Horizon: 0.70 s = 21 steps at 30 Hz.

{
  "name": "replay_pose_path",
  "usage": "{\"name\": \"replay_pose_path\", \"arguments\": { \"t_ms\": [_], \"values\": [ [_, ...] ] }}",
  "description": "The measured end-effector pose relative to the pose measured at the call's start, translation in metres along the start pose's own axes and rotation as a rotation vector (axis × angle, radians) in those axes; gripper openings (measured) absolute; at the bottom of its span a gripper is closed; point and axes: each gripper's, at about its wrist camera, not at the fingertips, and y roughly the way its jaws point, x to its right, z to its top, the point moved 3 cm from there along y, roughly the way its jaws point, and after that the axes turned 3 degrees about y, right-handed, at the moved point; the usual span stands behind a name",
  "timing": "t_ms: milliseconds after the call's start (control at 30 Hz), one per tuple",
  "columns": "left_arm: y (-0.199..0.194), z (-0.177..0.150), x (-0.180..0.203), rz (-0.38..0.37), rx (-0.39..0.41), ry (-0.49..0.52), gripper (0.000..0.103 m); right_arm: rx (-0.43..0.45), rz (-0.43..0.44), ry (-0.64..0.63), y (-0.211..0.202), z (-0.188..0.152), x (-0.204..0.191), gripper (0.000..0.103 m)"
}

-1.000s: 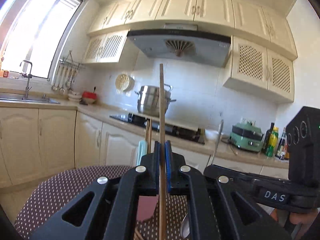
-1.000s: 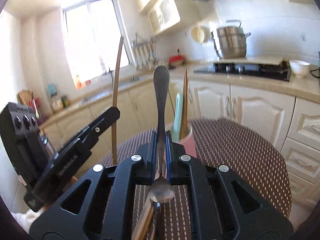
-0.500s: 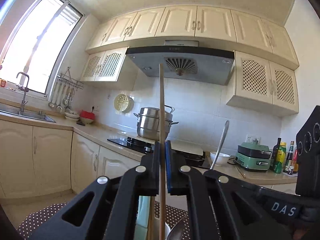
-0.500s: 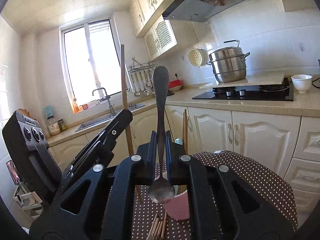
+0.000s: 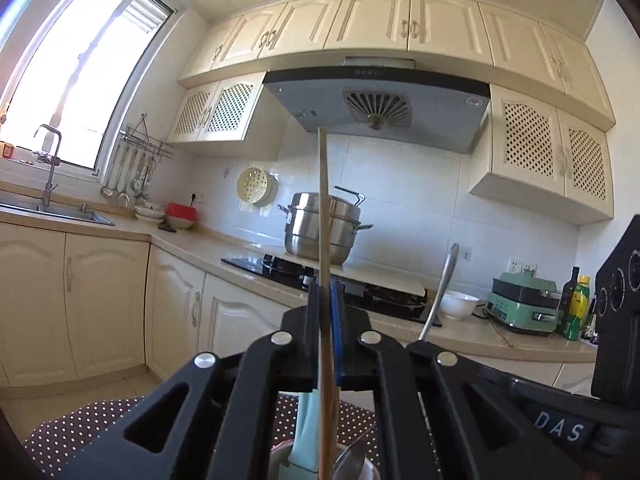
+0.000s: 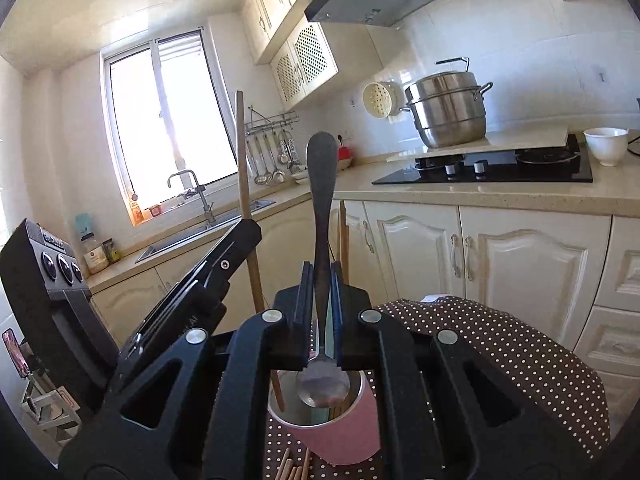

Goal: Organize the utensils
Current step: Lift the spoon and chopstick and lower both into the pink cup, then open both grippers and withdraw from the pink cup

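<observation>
Wooden chopstick [image 5: 323,240] stands upright, clamped in the left gripper [image 5: 325,320]; the right gripper [image 6: 322,300] pinches a steel spoon [image 6: 321,208], bowl end down. Both hang over the pink cup [image 6: 344,432] on the dotted tablecloth [image 6: 520,360], more chopsticks [image 6: 294,470] lying nearer.

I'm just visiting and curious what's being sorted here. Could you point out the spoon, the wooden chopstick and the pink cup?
spoon [image 6: 322,200]: right wrist view, on its upright metal handle.
wooden chopstick [image 5: 323,216]: left wrist view, on its shaft above the fingers.
pink cup [image 6: 352,432]: right wrist view, on its outer wall.
</observation>
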Motion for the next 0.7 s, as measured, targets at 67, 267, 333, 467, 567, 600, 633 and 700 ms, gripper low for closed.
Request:
{"name": "replay_pose_path", "arguments": {
  "t_ms": [67, 267, 333, 467, 567, 600, 633, 700],
  "values": [
    [0.001, -0.006, -0.001, -0.003, -0.021, -0.001, 0.005, -0.008, -0.002, 0.004, 0.003, -0.004, 0.002, 0.009],
    [-0.003, -0.019, -0.005, -0.031, -0.095, -0.029, 0.006, -0.032, -0.011, 0.000, 0.005, -0.013, 0.003, 0.009],
    [-0.005, -0.021, -0.005, -0.033, -0.120, -0.023, 0.006, -0.037, -0.015, 0.001, 0.005, -0.016, 0.004, 0.009],
    [-0.016, -0.021, -0.010, -0.002, -0.133, -0.025, 0.034, -0.049, -0.021, 0.004, 0.004, -0.020, 0.003, 0.009],
    [-0.024, -0.017, -0.015, 0.028, -0.146, -0.021, 0.043, -0.055, -0.022, 0.004, 0.002, -0.021, 0.002, 0.009],
    [-0.025, -0.016, -0.016, 0.048, -0.160, -0.015, 0.046, -0.055, -0.025, 0.000, 0.002, -0.021, 0.001, 0.009],
    [-0.027, -0.015, -0.017, 0.065, -0.169, -0.010, 0.046, -0.057, -0.025, -0.001, 0.001, -0.021, 0.000, 0.009],
    [-0.030, -0.014, -0.020, 0.090, -0.187, -0.011, 0.052, -0.061, -0.027, -0.002, 0.001, -0.022, -0.002, 0.009]
  ]
}}
